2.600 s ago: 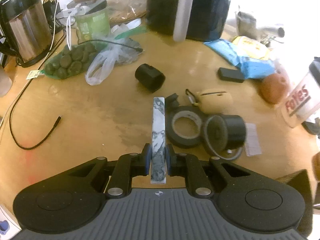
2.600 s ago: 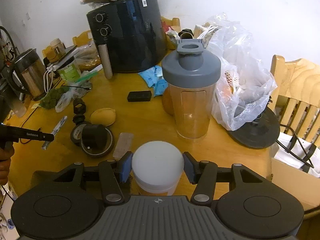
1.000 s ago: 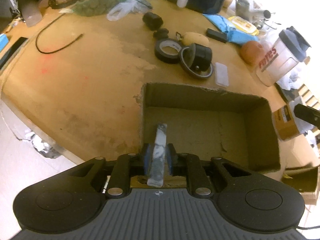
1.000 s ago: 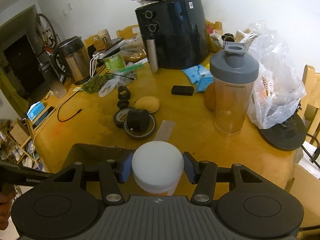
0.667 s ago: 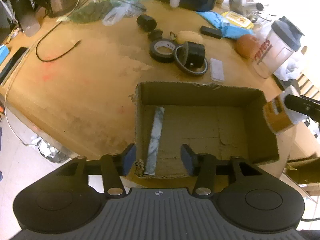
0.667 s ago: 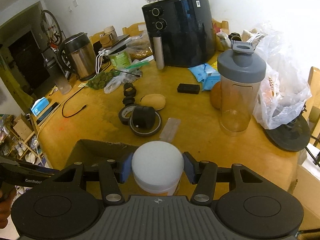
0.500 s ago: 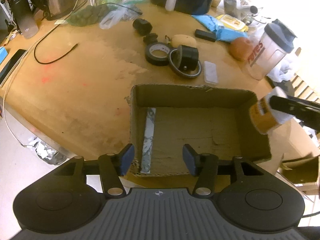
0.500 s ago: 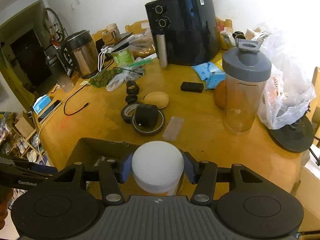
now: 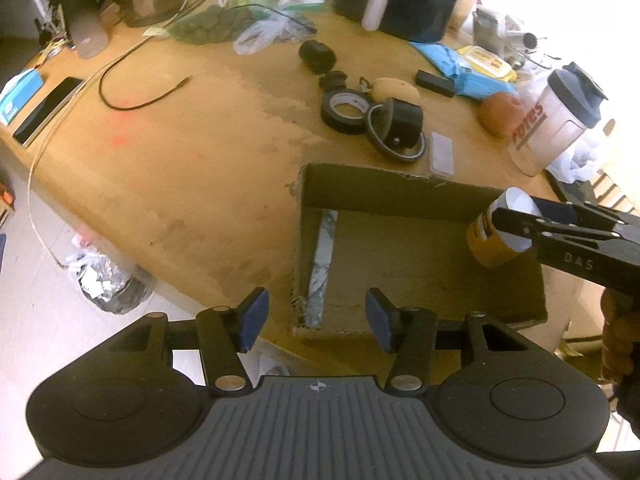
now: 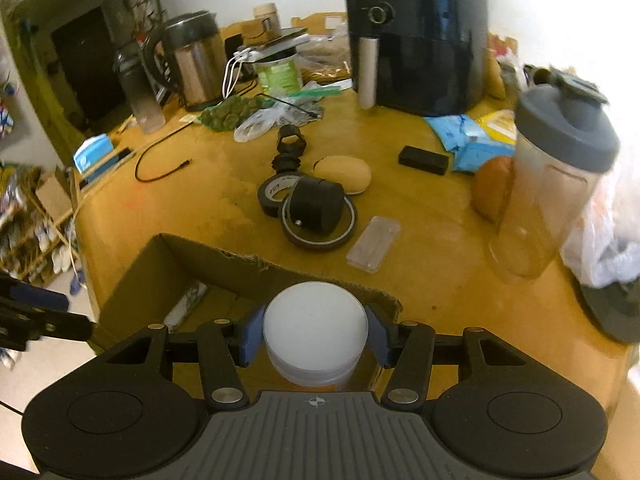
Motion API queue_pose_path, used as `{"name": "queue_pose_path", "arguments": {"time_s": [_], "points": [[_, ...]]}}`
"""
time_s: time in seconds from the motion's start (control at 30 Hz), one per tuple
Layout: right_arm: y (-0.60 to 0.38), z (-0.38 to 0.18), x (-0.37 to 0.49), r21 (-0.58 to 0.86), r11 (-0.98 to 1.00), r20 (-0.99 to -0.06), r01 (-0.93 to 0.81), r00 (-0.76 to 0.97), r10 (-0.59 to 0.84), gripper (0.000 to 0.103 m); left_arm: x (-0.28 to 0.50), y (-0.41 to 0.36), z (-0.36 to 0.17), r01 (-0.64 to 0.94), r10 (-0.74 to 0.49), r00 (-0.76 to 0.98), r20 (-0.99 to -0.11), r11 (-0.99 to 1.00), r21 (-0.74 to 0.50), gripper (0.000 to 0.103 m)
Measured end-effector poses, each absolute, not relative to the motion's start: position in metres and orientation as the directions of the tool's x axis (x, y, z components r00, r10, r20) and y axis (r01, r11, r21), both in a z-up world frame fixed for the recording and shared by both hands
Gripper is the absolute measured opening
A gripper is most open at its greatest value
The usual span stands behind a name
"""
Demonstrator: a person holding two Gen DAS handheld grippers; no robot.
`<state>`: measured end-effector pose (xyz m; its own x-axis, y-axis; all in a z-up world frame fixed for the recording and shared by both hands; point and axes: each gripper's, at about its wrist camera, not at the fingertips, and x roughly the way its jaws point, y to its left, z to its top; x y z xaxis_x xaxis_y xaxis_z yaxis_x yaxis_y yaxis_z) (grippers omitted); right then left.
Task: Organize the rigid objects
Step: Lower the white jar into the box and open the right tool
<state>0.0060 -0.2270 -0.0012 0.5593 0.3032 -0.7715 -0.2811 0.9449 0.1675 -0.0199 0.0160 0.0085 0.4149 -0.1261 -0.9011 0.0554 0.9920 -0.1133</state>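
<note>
Cluttered wooden table [image 9: 180,152] fills the left wrist view: the left gripper [image 9: 316,316] hangs empty, jaws apart, over a cardboard box [image 9: 400,196] where a marbled bar [image 9: 322,264] lies along its left wall. Right wrist view: the right gripper [image 10: 315,336] clamps a white-lidded jar [image 10: 315,328] above that box.
</note>
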Motion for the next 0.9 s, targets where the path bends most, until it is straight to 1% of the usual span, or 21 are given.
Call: {"name": "queue_pose_path", "arguments": {"time_s": [0.13, 0.27, 0.33, 0.4, 0.43, 0.5, 0.57, 0.63, 0.7, 0.9], "points": [[-0.223, -0.007, 0.012, 0.121, 0.942, -0.769, -0.313, 0.57, 0.288, 0.057, -0.022, 0.021, 0.008, 0.033, -0.122, 0.412, -0.903, 0.992, -0.119, 0.053], [-0.224, -0.005, 0.012, 0.126, 0.942, -0.764, -0.312, 0.576, 0.293, 0.058, -0.021, 0.019, 0.009, 0.031, -0.12, 0.419, -0.9, 0.993, -0.118, 0.053], [-0.226, -0.003, 0.009, 0.131, 0.943, -0.76, -0.304, 0.58, 0.293, 0.063, -0.019, 0.016, 0.009, 0.039, -0.125, 0.421, -0.898, 0.992, -0.12, 0.053], [-0.228, -0.001, 0.005, 0.137, 0.947, -0.758, -0.292, 0.585, 0.29, 0.072, -0.018, 0.012, 0.009, 0.051, -0.13, 0.423, -0.897, 0.992, -0.12, 0.053], [-0.229, -0.001, 0.003, 0.141, 0.948, -0.759, -0.286, 0.584, 0.289, 0.075, -0.018, 0.011, 0.009, 0.057, -0.133, 0.423, -0.897, 0.991, -0.12, 0.053], [-0.231, -0.001, -0.001, 0.153, 0.948, -0.762, -0.278, 0.577, 0.292, 0.085, -0.017, 0.007, 0.009, 0.068, -0.141, 0.423, -0.895, 0.99, -0.123, 0.053], [-0.233, -0.002, -0.004, 0.151, 0.951, -0.765, -0.269, 0.577, 0.285, 0.09, -0.016, 0.005, 0.009, 0.078, -0.152, 0.424, -0.893, 0.988, -0.131, 0.053], [-0.237, -0.003, -0.006, 0.156, 0.954, -0.773, -0.255, 0.57, 0.278, 0.092, -0.015, 0.002, 0.009, 0.089, -0.16, 0.426, -0.891, 0.987, -0.135, 0.053], [-0.24, -0.005, -0.008, 0.158, 0.959, -0.781, -0.234, 0.565, 0.267, 0.097, -0.013, 0.0, 0.009, 0.096, -0.161, 0.424, -0.891, 0.987, -0.132, 0.053], [-0.243, -0.01, -0.009, 0.153, 0.968, -0.802, -0.198, 0.548, 0.238, 0.099, -0.008, -0.003, 0.008, 0.11, -0.167, 0.419, -0.892, 0.985, -0.133, 0.053]]}}
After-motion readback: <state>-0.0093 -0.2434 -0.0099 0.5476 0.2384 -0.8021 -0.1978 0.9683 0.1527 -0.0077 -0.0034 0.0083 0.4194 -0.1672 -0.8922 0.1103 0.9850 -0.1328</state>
